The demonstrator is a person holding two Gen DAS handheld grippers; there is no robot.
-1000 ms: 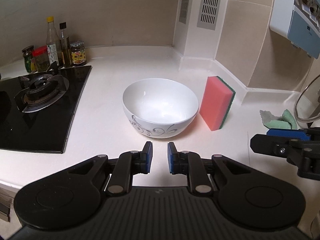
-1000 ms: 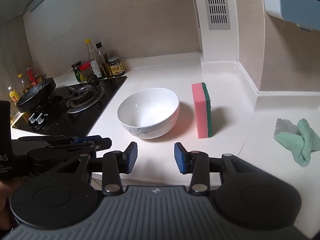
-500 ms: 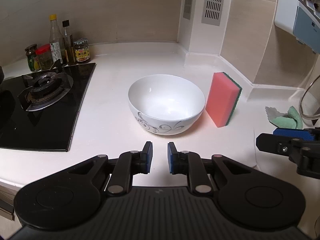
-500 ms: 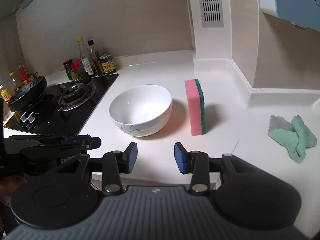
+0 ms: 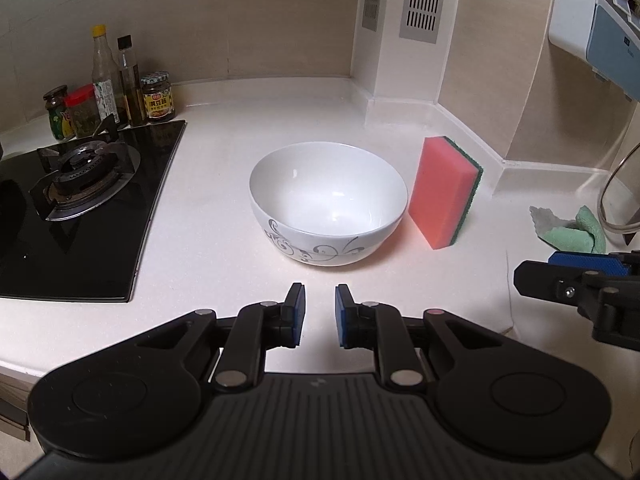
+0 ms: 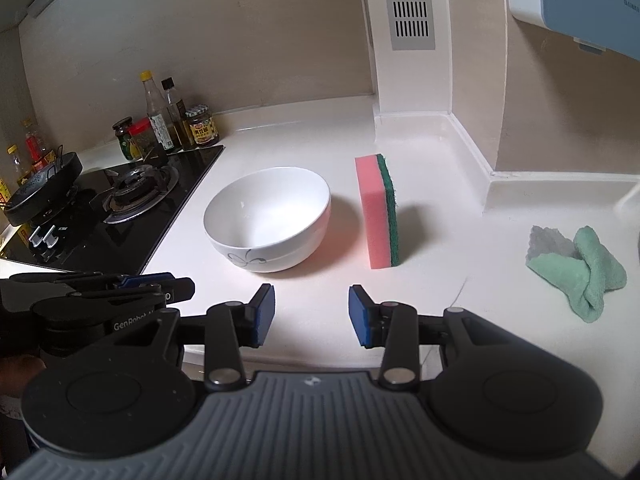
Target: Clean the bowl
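Note:
A white bowl (image 5: 328, 204) (image 6: 267, 218) with a grey floral pattern stands upright and empty on the pale counter. Just to its right a pink sponge (image 5: 442, 190) (image 6: 373, 210) with a green scouring side stands on its edge. My left gripper (image 5: 320, 314) hovers in front of the bowl, its blue pads a small gap apart with nothing between them. My right gripper (image 6: 311, 312) is held nearer the counter's front edge, open wide and empty, pointing between bowl and sponge.
A black gas hob (image 5: 76, 200) (image 6: 120, 208) lies left of the bowl, with bottles and jars (image 5: 116, 84) behind it and a dark pan (image 6: 40, 188) at far left. A green cloth (image 5: 572, 232) (image 6: 580, 268) is crumpled at right. A vented white column (image 6: 412, 40) rises behind.
Both views have shifted slightly: the bowl and sponge sit a little farther right and higher in the left view. Neither gripper's jaw gap has changed.

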